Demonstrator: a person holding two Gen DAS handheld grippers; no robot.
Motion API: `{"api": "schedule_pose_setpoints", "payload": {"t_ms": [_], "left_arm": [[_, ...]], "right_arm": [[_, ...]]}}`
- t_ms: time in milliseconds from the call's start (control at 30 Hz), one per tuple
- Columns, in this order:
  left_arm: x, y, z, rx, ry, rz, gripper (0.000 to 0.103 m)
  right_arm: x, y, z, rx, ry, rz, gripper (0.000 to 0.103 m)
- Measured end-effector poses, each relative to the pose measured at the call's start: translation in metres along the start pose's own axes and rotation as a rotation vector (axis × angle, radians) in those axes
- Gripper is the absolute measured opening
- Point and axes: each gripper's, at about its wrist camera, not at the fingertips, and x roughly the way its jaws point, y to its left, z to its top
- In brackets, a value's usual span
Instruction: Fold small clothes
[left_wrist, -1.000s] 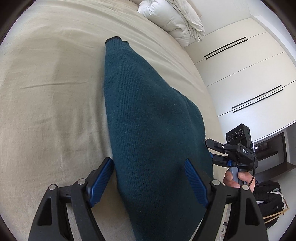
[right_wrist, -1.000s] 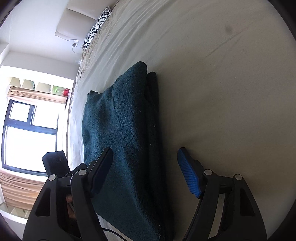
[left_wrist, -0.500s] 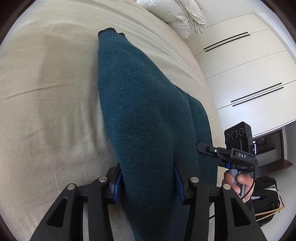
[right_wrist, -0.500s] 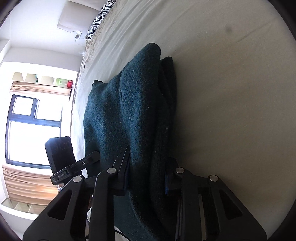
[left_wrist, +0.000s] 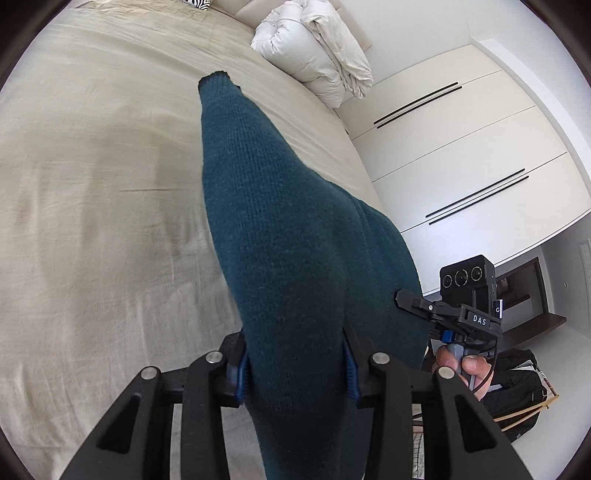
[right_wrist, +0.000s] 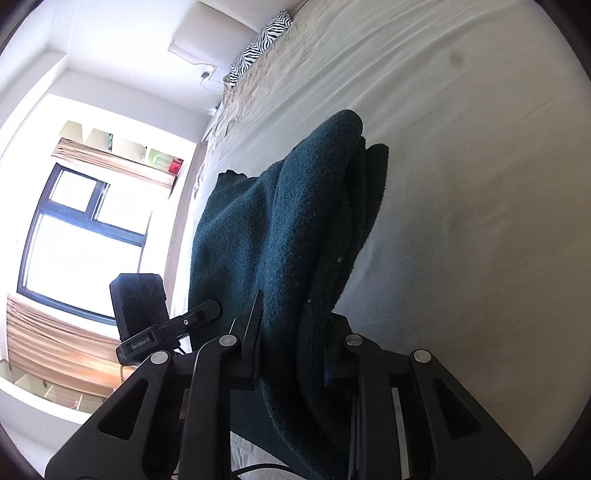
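Left gripper (left_wrist: 295, 363) and right gripper (right_wrist: 291, 347) each clamp the teal sweater (left_wrist: 280, 236), jaws closing further. Sweater fills frame center, near end raised, far end on the bed (left_wrist: 92, 184).

Two short markings can be read. In the left wrist view, white spaced letters "DAS" stand on the black body of the right gripper (left_wrist: 400, 295), at the lower right of the frame. In the right wrist view, small white lettering "GenRobot.AI" stands on the black body of the left gripper (right_wrist: 216, 306), at the lower left of the frame.
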Motion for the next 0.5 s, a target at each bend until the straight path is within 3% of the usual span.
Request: {"api": "schedule_pose_setpoints", "payload": {"t_ms": [100, 333, 500], "left_arm": [[-0.042, 0.003, -0.03, 0.017, -0.012, 0.005, 0.042], [-0.101, -0.022, -0.053, 0.02, -0.046, 0.029, 0.042], [-0.118, 0.01, -0.083, -0.037, -0.039, 0.048, 0.042]], "right_arm": [[0.007, 0.034, -0.033, -0.038, 0.024, 0.022, 0.021], [0.045, 0.076, -0.119, -0.058, 0.085, 0.117, 0.021], [0.093, 0.078, -0.173, -0.016, 0.132, 0.15, 0.021]]}}
